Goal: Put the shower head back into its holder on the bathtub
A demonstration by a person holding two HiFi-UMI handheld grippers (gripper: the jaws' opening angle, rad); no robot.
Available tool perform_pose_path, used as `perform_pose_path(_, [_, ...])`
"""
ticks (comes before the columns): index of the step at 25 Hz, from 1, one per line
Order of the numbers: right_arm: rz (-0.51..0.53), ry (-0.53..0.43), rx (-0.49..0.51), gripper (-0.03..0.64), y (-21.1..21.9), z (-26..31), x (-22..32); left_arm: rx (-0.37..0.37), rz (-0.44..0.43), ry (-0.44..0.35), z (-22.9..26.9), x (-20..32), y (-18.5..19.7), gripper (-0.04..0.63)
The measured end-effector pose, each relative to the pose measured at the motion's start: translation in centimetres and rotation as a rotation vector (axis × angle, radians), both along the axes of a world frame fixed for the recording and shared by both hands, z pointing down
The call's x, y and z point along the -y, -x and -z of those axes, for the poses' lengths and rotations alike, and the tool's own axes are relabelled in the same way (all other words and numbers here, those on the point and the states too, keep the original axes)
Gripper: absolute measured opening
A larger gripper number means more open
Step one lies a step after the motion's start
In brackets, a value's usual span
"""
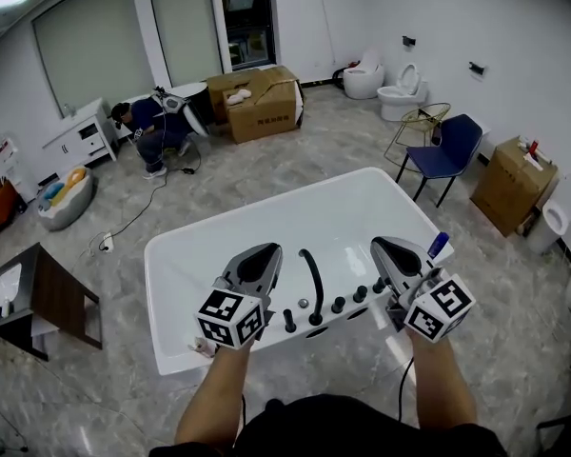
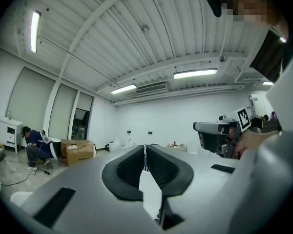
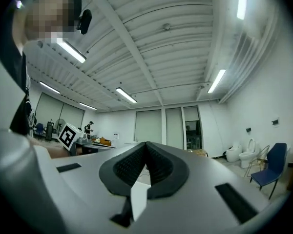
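Nearest, the left hand-held gripper [image 1: 269, 249] and right hand-held gripper [image 1: 381, 245] are both clenched on nothing. Beyond them, the shower head probably sits among the black fittings [image 1: 338, 305] on the rim of the bathtub [image 1: 171, 341], though I cannot tell. Likely stiff, slick and tugged by its hose: grip its handle.

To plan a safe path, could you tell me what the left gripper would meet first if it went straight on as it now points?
Nothing close: the left gripper points level across the room, above the bathtub. Its line looks free up to the far wall, though depth is unclear.
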State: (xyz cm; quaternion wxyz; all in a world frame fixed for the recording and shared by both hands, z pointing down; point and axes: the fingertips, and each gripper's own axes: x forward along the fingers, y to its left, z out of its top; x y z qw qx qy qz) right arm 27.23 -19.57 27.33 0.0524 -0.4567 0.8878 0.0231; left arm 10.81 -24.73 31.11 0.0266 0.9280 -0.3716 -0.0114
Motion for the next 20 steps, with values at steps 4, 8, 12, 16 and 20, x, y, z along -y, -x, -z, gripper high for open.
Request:
perform_pose_path(4, [0.014,0.000,0.000,0.017,0.2,-0.3,-0.4,0.028,-0.002,-0.037,0.8,-0.6,0.1,0.017])
perform_pose_path(8, [0.022,0.042,0.011,0.017,1.0,-2.3,-1.0,0.069,0.013,-0.048,0.0,-0.8,0.5,0.015])
perform_pose_path(12, [0.020,0.067,0.011,0.017,1.0,-3.6,-1.5,0.061,-0.018,-0.019,-0.9,-1.0,0.1,0.015])
perform_pose_path(16, [0.011,0.068,0.019,0.017,0.5,-3.7,-1.8,0.059,-0.012,0.014,-1.5,-0.6,-0.2,0.015])
perform_pose_path(20, [0.004,0.071,0.024,0.017,0.3,-3.6,-1.9,0.062,-0.009,0.023,-1.7,-0.6,-0.2,0.015])
